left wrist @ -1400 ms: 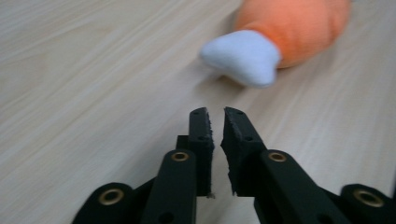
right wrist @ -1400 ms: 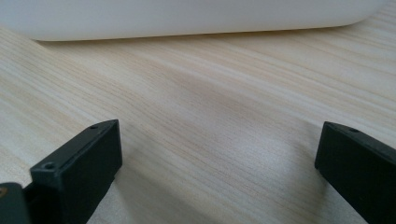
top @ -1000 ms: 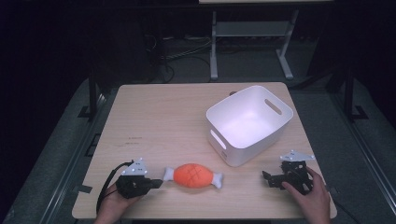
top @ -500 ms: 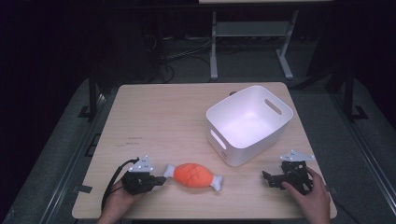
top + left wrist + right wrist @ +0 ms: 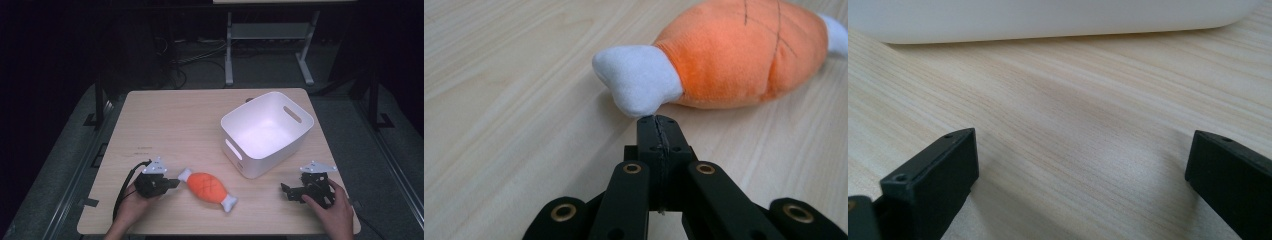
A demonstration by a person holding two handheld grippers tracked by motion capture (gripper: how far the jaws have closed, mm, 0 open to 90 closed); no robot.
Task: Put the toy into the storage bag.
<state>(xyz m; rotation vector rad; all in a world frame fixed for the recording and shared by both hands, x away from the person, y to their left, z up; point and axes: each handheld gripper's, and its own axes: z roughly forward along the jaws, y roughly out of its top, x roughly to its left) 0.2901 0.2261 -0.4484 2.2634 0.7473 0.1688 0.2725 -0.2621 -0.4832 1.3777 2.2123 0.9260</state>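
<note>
The plush toy (image 5: 209, 187), orange with white ends, lies on the table (image 5: 185, 125) near the front edge, between the two grippers and just forward-left of the white bin (image 5: 268, 132). It has not shifted over the last second. The bin stands empty toward the right side, also unmoved.

Since a second ago the left gripper (image 5: 173, 183) has advanced a little toward the toy; its tips now sit just at the toy's nearer white end. In the left gripper view that gripper (image 5: 659, 125) has its jaws pressed fully together, nothing between them, the white end directly ahead; contact cannot be confirmed. The left hand (image 5: 134, 200) holds it low over the table, pointing right.

The right gripper (image 5: 286, 192) is unchanged in position, well apart from the toy, low near the bin's front corner, held by the right hand (image 5: 330, 207). Its jaws stand wide apart over bare wood.
</note>
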